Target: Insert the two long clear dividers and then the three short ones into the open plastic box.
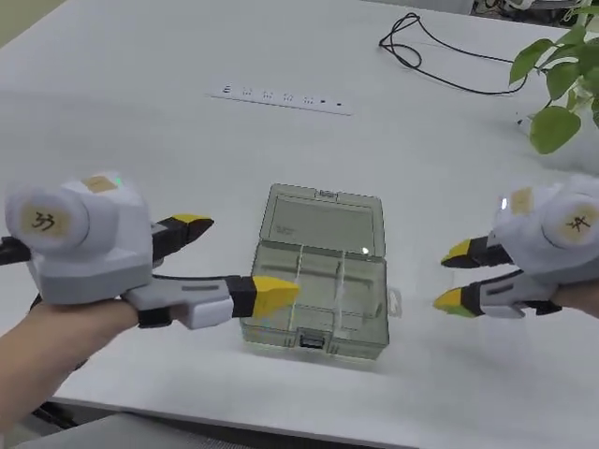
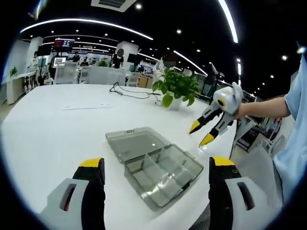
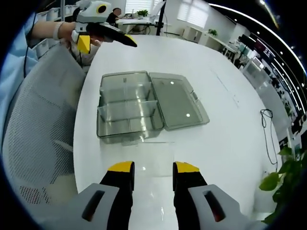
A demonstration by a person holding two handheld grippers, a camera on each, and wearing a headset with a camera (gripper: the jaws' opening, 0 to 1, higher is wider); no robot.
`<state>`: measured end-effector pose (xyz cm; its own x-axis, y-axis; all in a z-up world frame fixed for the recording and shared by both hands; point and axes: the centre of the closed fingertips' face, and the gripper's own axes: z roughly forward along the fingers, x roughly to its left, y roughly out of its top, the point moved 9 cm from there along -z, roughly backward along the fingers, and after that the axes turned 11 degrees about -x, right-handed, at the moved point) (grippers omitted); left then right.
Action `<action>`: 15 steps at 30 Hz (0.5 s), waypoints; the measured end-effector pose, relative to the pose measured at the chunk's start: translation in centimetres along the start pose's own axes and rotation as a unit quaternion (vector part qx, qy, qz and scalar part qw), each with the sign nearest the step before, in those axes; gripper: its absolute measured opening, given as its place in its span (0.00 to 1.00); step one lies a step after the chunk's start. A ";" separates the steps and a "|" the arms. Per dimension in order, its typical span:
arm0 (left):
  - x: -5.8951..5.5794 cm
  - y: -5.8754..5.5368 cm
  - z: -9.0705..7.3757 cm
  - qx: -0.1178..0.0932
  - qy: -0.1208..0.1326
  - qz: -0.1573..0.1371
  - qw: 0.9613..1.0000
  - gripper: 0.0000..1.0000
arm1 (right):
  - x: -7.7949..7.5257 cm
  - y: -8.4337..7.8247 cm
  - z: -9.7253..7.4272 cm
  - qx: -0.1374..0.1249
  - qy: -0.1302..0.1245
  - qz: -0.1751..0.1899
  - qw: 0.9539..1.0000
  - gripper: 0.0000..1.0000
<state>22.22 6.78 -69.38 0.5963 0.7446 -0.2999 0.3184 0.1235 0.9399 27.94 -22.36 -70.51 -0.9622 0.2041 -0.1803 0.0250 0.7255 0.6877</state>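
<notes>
Holding both grippers above the worktop (image 1: 140, 140), you have the open plastic box (image 1: 281, 334) between them, its lid laid flat behind it. Your left gripper (image 1: 234, 258) has its jaws spread wide with nothing in them, just beside the box. Your right gripper (image 1: 452, 275) is parted more narrowly, also empty. Inside the box stand clear dividers (image 1: 318, 279); another clear piece (image 3: 146, 151) lies flat just beside it.
</notes>
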 end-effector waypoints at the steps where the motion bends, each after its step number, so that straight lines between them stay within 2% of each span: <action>1: 0.0 0.0 0.1 0.002 0.003 -0.006 1.000 0.91 | 0.3 1.1 -0.3 -0.003 0.000 -0.009 1.000 0.32; 2: 0.0 0.2 0.3 -0.005 0.000 -0.013 1.000 0.91 | 0.3 1.8 -0.4 -0.011 -0.004 -0.018 1.000 0.32; 4: 0.1 0.4 0.6 -0.002 0.009 -0.037 0.999 0.88 | 0.7 3.2 -0.5 -0.018 -0.005 -0.030 0.999 0.32; 5: 0.1 0.5 0.8 -0.003 0.010 -0.046 0.999 0.87 | -0.1 3.4 -0.3 -0.027 -0.011 -0.045 0.999 0.32; 6: 0.2 0.5 0.9 0.006 0.017 -0.055 0.998 0.86 | 0.2 4.0 -0.4 -0.026 -0.009 -0.048 0.998 0.32; 8: -0.1 0.6 1.2 0.023 0.011 -0.089 0.996 0.85 | 0.3 5.3 -0.3 -0.037 -0.018 -0.073 0.997 0.32; 10: -0.4 1.0 1.6 0.017 0.001 -0.107 0.994 0.84 | 0.7 6.6 -0.2 -0.040 -0.021 -0.094 0.995 0.32; 11: -0.6 1.1 1.8 0.022 -0.001 -0.127 0.992 0.83 | 0.9 7.1 -0.2 -0.041 -0.022 -0.101 0.994 0.32; 13: -0.8 1.4 2.1 0.018 -0.008 -0.134 0.991 0.81 | 0.9 7.8 0.3 -0.041 -0.022 -0.129 0.991 0.32; 15: -1.1 1.5 2.5 0.029 -0.019 -0.145 0.989 0.76 | 1.5 8.8 0.4 -0.033 -0.022 -0.155 0.987 0.32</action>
<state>23.89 4.49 -68.05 0.5006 0.6589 -0.5614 0.5203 0.2893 0.8035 26.81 -15.40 -65.02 -0.9085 0.0088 -0.4179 -0.2872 0.7133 0.6393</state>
